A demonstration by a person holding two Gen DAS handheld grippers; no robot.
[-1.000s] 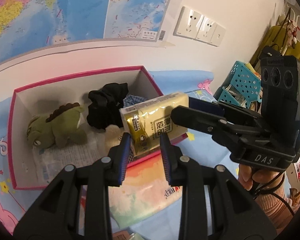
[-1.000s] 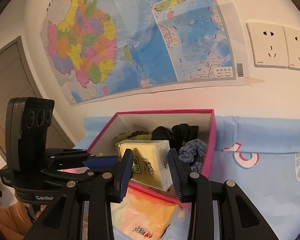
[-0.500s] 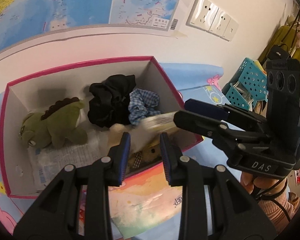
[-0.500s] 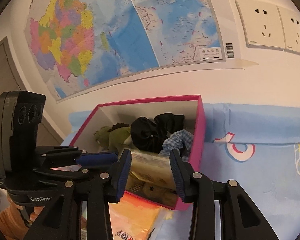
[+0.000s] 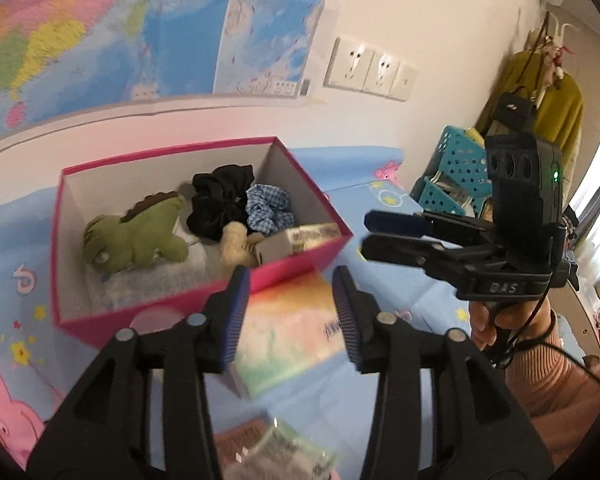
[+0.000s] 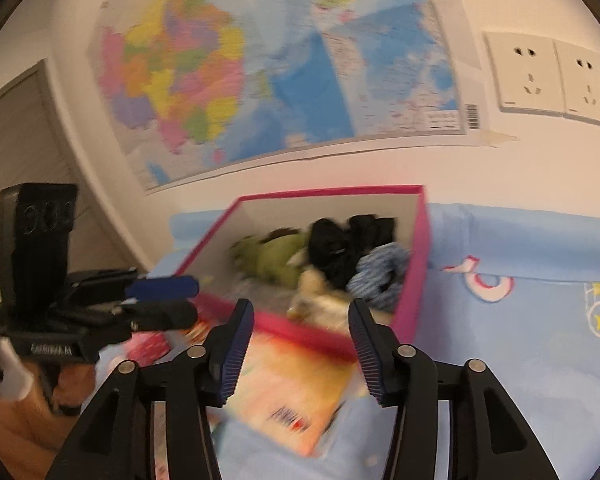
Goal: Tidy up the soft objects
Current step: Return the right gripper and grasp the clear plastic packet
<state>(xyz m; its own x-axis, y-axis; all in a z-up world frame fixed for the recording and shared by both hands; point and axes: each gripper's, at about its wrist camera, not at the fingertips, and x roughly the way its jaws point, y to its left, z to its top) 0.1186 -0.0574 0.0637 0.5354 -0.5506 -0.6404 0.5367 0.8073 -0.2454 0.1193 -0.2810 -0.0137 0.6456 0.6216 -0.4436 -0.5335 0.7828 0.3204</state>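
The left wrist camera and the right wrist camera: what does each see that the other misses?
Only the left wrist view shows the turquoise perforated plastic basket, the mustard-yellow garment hanging behind it, and the gold tissue pack in the box. Only the right wrist view shows the grey-brown door. Both show the pink-rimmed cardboard box, the green plush dinosaur and the wall map.

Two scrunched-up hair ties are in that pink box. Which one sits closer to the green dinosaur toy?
The black hair tie. It lies right beside the green dinosaur toy, while the blue checked hair tie sits on the black one's far side, toward the pink box end wall.
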